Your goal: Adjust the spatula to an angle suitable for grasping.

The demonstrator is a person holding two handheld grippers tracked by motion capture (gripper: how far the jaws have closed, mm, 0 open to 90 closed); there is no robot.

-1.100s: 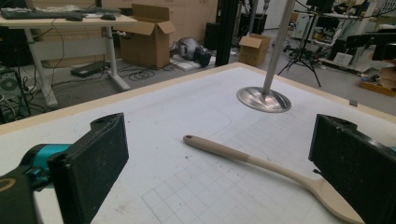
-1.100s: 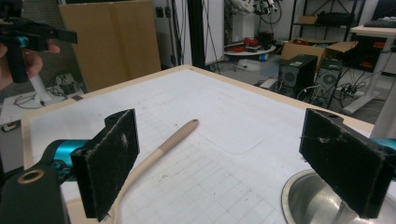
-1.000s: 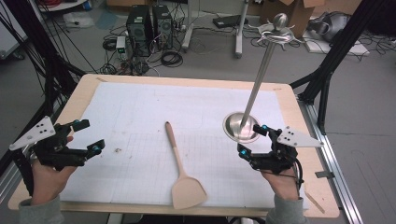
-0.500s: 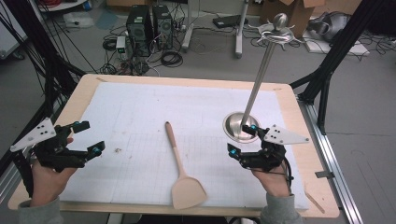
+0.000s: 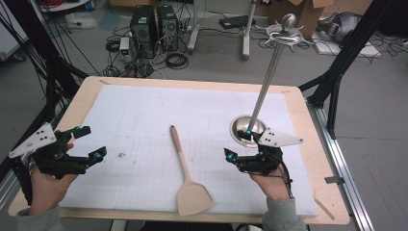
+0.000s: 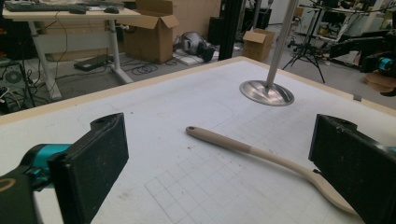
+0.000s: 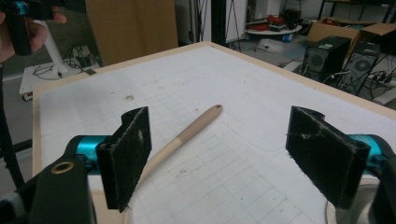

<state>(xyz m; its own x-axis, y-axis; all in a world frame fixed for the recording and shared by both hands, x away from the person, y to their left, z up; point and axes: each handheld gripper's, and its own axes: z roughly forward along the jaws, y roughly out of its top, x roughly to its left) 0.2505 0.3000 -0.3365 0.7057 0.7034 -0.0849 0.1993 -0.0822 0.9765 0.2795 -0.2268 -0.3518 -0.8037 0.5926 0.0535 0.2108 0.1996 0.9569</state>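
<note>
- A pale wooden spatula with a long handle and flat blade (image 5: pixel 186 175) lies on the white gridded mat (image 5: pixel 144 120), blade toward the person.
- To the spatula's right stands a tall silver metal pole on a round dished base (image 5: pixel 246 130), upright.
- The right gripper (image 5: pixel 236 146) hovers between spatula and base, seemingly just at the base's near rim, jaws wide apart.
- The left gripper (image 5: pixel 90 143) sits well left of the spatula, jaws spread, holding nothing.
</note>
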